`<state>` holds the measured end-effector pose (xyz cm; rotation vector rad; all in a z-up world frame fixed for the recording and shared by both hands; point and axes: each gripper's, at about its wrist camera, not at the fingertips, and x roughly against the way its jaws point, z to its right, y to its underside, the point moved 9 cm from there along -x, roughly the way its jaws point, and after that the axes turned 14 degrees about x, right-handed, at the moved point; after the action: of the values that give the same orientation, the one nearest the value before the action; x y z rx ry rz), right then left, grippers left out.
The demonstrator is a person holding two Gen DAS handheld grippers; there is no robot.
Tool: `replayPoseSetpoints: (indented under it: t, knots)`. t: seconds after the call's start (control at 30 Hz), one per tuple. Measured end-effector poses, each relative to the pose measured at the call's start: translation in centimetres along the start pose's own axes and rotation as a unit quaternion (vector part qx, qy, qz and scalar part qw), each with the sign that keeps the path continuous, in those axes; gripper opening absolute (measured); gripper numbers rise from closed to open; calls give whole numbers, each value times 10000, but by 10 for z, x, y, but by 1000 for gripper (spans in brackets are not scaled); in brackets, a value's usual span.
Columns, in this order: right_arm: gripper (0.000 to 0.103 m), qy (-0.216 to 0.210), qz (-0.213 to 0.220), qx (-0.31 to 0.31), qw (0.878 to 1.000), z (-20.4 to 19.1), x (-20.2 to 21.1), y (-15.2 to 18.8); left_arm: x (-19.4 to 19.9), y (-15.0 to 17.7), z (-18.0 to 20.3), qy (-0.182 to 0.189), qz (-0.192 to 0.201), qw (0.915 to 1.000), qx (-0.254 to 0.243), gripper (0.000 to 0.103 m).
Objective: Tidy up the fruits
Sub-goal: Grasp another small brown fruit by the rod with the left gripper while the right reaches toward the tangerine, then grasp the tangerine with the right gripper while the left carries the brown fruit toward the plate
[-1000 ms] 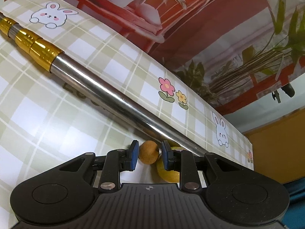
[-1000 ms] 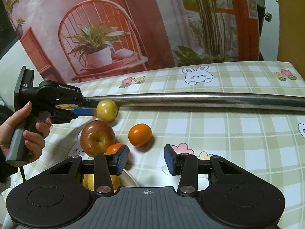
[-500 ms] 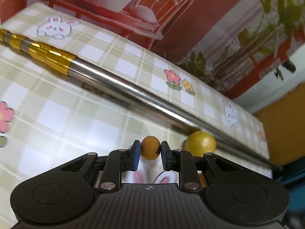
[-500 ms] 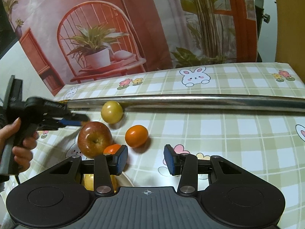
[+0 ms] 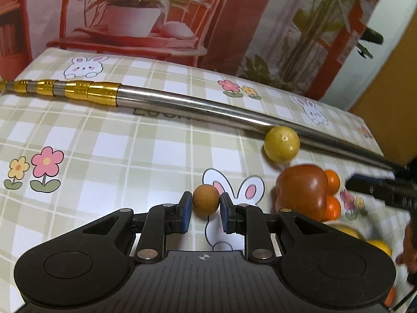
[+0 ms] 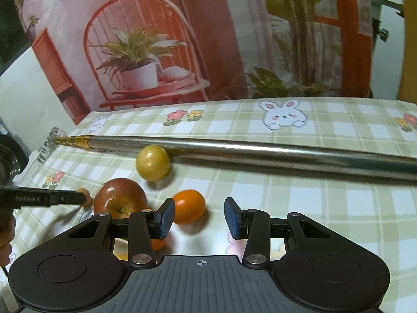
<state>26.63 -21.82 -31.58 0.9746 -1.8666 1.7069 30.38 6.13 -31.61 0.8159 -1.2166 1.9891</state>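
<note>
The tabletop [image 6: 299,195] wears green-and-white checks with bunnies; red apple [image 6: 120,198], orange tangerine [image 6: 189,206], yellow fruit [image 6: 153,163].

Perhaps home, bunny-print tablecloth [image 6: 299,198], printed backdrop [image 6: 161,39]

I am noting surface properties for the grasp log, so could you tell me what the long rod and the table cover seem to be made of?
The long rod looks like polished metal: silvery, with mirror-like streaks along it, and gold-coloured, probably telescoping, sections at one end. The table cover looks like smooth printed vinyl or oilcloth, though coated fabric is possible: a faint sheen, with flat rabbit and flower prints.
</note>
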Motion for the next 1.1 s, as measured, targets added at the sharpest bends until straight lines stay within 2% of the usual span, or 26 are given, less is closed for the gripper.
replayPoseSetpoints:
  t: [0.1,0.27,0.43,0.53,0.8,0.9,1.07,1.1]
  knots:
    - [39,-134,-63,159,9998,-7,-11,-4,2,4,3,-69,56,9996,-257,24]
    - [39,-105,-222,270,9993,-11,-25,-6,4,10,7,-154,160,9981,-572,24]
    - [39,-278,-289,134,9991,-13,-33,-3,5,10,10,-168,207,9973,-677,24]
    - [36,-270,-344,83,9990,-12,-36,-1,6,11,10,-176,224,9971,-704,24]
    - [35,-231,-302,-13,9993,-11,-31,3,8,17,13,-192,271,9963,-790,24]
    - [35,-76,-213,-65,9997,-10,-23,4,11,18,13,-132,275,9969,-720,24]
    - [35,-3,159,-146,9998,-13,5,7,29,19,20,53,531,9967,-615,23]
    - [35,36,215,-132,9997,-14,11,8,33,20,24,102,567,9963,-645,18]
